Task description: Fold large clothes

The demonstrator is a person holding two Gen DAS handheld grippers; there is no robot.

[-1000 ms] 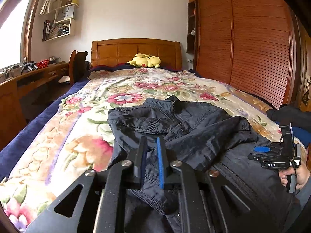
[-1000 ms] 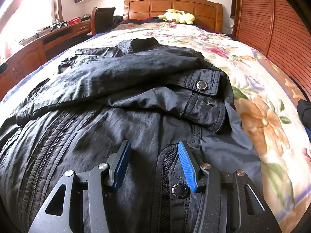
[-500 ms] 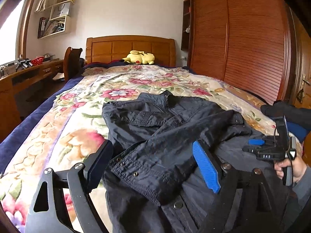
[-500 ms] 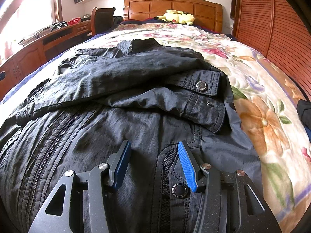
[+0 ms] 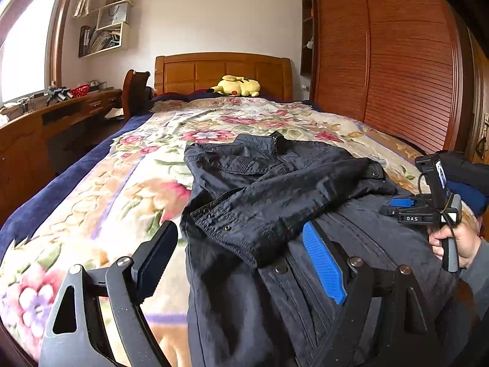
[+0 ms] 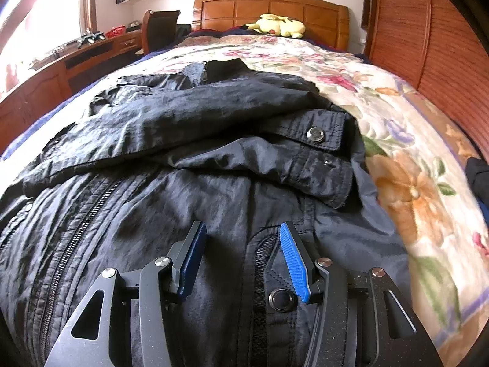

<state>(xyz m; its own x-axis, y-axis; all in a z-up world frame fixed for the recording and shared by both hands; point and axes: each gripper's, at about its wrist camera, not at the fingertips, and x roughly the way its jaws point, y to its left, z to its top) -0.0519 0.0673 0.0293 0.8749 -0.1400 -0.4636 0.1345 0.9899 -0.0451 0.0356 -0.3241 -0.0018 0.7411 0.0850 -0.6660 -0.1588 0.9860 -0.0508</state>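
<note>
A dark jacket lies on the floral bedspread, collar toward the headboard, with both sleeves folded across its chest. My left gripper stands wide open at the jacket's near left edge. The sleeve cuff lies loose between its jaws, and neither pad presses on it. My right gripper hovers half open over the jacket's lower front, above a snap button, with only flat cloth under it. In the left wrist view a hand holds that right gripper at the far right.
A yellow plush toy rests by the wooden headboard. A desk and chair run along the left of the bed. Slatted wardrobe doors stand on the right. Dark folded clothes sit at the bed's right edge.
My left gripper opened and let go of the sleeve cuff, which now lies on the jacket front. It then drew back toward the left. The right gripper stayed still.
</note>
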